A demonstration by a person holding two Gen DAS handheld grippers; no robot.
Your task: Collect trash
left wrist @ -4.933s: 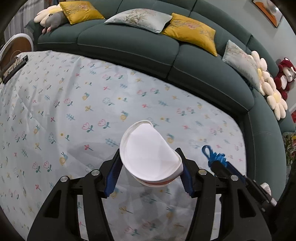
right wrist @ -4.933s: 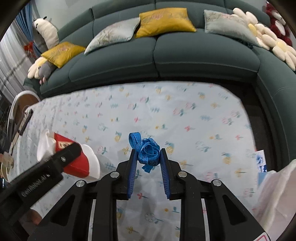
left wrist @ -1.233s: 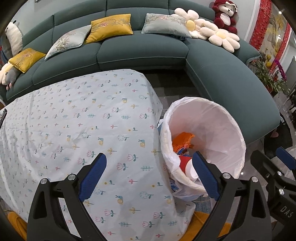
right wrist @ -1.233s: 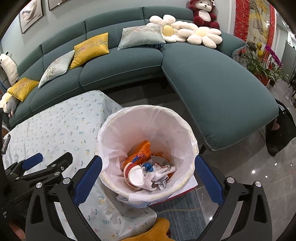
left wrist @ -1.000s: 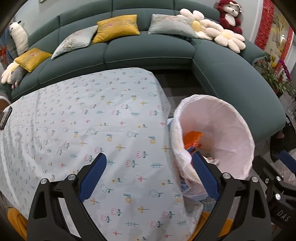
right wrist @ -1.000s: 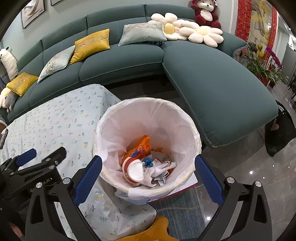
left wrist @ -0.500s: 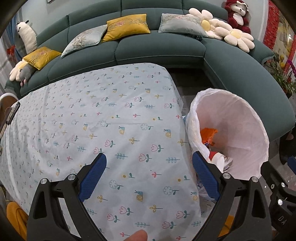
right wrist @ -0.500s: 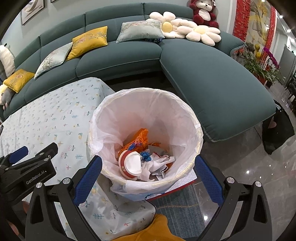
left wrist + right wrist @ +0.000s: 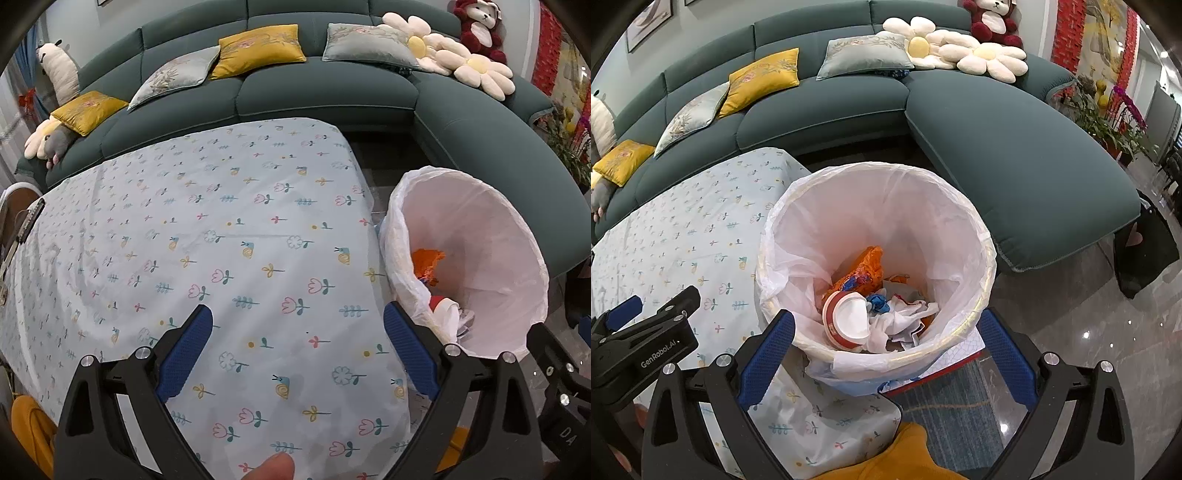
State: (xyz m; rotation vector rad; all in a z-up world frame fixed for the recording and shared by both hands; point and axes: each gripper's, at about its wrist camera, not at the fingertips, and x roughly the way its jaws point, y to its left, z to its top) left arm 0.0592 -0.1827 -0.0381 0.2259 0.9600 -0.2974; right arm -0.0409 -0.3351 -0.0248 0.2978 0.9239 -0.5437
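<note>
**Trash bin beside the table, both grippers empty**

Item: trash bin (image 9: pixel 875 236), round, lined with a white plastic bag, standing upright on the floor with its mouth opening upward, touching the hanging edge of the floral tablecloth (image 9: pixel 221 240). It is sitting on a flat sheet with a red edge (image 9: pixel 960 360).

Contents, as the right wrist view is showing them: a red-and-white paper cup (image 9: pixel 846 319) lying on its side, long axis roughly level, open mouth facing up and toward the camera; an orange wrapper (image 9: pixel 866 267) leaning against the far wall; a blue tape bundle (image 9: pixel 877 302) just beside the cup; crumpled white paper (image 9: pixel 901 321) to its right.

Right gripper (image 9: pixel 884 350): hovering over the bin's near rim, blue-padded jaws spread wide, carrying nothing.

Left gripper (image 9: pixel 297 347): hanging above the tablecloth near the table's right end, jaws likewise wide apart and empty. A fingertip (image 9: pixel 271 467) is showing at the bottom edge.

Writing: "GenRobot.AI" is reading on the left gripper's body in the right wrist view; "DA" on the right gripper's body in the left wrist view.

View differences: the left wrist view is showing the whole tabletop and only the wrapper and a sliver of the cup; the right wrist view is showing the bin's full interior.

Surroundings: a dark green sofa (image 9: pixel 325 92) with yellow and grey cushions and daisy-shaped pillows.
</note>
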